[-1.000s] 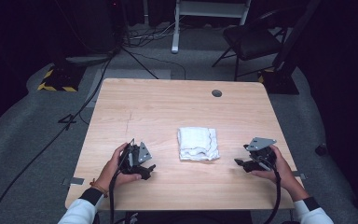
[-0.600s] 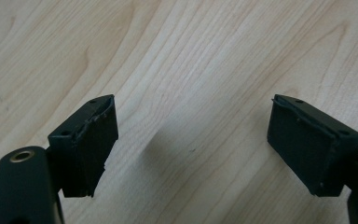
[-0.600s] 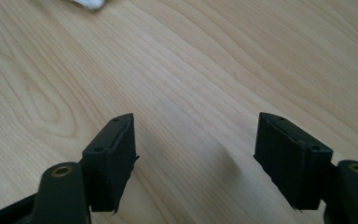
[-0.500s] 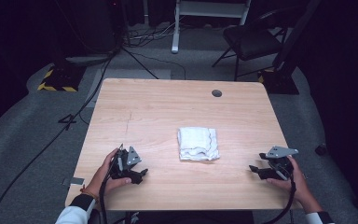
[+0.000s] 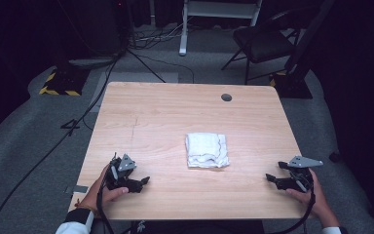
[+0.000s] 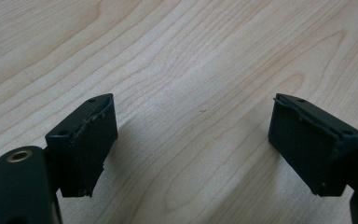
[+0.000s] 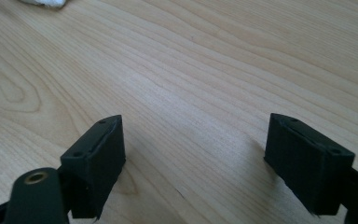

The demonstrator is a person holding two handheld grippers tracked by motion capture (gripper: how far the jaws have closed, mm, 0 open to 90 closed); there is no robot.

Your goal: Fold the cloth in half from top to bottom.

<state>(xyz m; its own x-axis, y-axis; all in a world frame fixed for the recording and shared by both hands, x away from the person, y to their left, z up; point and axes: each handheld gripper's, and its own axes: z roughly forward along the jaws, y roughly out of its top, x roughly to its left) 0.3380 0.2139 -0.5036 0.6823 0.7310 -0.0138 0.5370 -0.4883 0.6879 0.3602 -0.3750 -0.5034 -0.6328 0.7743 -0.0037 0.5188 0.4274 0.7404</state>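
Wooden table (image 5: 175, 112), grey carpet (image 5: 34, 146), folded cloth (image 5: 206, 149).

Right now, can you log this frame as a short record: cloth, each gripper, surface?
cloth: folded white towel, flat at the table's middle, touched by nothing
left gripper: open, empty, low over bare wood at the near left
right gripper: open, empty, jaws have just been opening, at the near right edge
surface: light wooden table
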